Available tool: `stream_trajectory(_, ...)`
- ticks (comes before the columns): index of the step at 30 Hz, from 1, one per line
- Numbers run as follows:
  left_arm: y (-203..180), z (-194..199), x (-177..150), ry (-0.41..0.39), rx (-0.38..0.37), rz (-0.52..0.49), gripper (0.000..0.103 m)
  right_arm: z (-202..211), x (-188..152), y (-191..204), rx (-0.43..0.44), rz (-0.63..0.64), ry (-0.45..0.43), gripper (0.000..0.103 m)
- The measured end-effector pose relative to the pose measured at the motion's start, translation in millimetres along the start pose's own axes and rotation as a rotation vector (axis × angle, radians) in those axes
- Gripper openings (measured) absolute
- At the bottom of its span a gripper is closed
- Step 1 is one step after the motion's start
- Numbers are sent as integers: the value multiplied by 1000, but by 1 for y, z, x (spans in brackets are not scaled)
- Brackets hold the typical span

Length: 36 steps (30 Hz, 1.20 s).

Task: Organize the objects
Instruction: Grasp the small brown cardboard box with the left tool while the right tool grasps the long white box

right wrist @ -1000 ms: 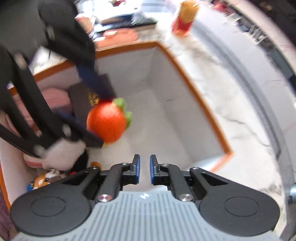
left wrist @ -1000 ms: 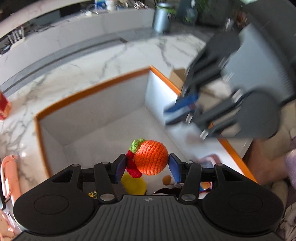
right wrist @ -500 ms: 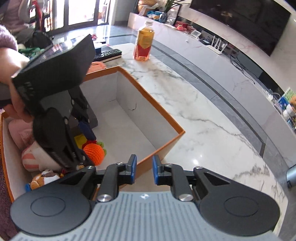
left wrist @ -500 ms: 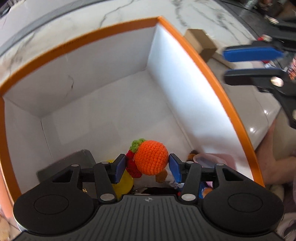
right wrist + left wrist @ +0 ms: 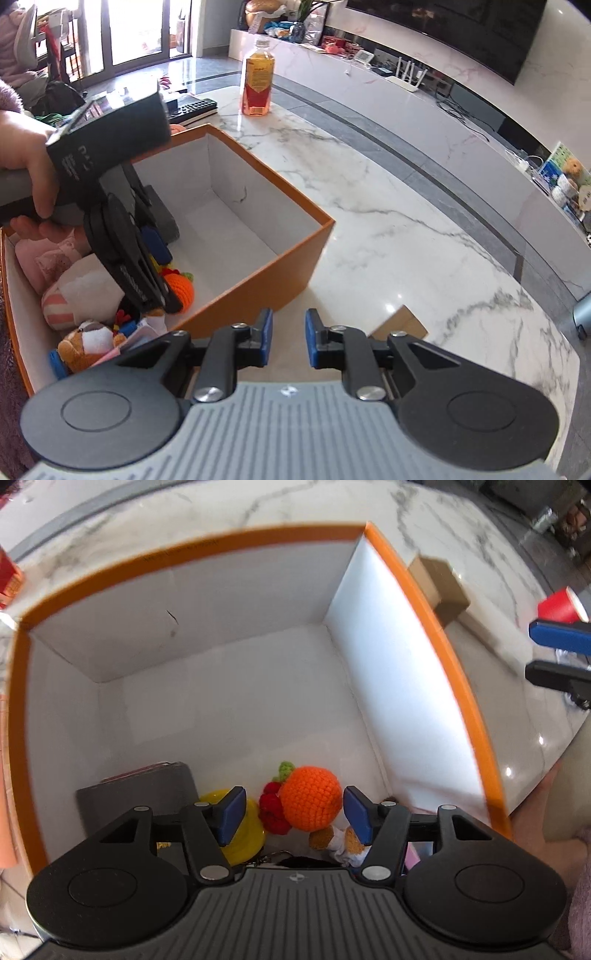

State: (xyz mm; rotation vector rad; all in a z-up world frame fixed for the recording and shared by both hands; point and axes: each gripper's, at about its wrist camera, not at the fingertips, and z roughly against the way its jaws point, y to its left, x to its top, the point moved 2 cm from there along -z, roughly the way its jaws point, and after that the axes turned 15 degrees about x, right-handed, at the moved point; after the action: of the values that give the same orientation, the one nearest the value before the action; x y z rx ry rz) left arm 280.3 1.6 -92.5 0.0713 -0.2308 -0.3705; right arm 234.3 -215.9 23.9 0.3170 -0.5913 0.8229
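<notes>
**Inspector:** Surface is white marble with grey veins; a TV console runs along the far wall, glass doors at ten o'clock. Box?

**Assistant:** Orange box, white inside, holding plush toys. Bottle at twelve o'clock; its label is unreadable.

**Inspector:** Grippers?

**Assistant:** Left gripper has just been opening; the crochet orange sits between its fingers, clear of both pads, low in the box. Right gripper has just been opening too, narrow, nothing between.
</notes>
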Motion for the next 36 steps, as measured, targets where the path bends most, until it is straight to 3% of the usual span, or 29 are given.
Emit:
stream_trajectory(6, -14, 67, -5, -192, 16, -31, 68, 27, -24, -9, -38, -69, -26, 26)
stream_trajectory(10, -51, 110, -12, -315, 1, -87, 65, 43, -48, -22, -68, -141, -33, 26)
stream_trajectory(15, -102, 136, 1, -412, -69, -98, 65, 60, -88, -44, -101, -286, -84, 27)
stream_trajectory(17, -118, 137, 10, -438, -75, -101, 71, 64, -105, -54, -109, -335, -100, 31)
stream_trajectory(25, -154, 90, 63, -390, -45, -35, 80, 41, -145, -90, -171, -365, -54, 37)
stream_trajectory(32, -154, 36, 107, -284, -43, 88, 83, 1, -139, -106, -227, -271, -20, 51)
stream_trajectory(36, -156, 13, 120, -246, -29, 101, 83, -18, -133, -114, -265, -210, 0, 56)
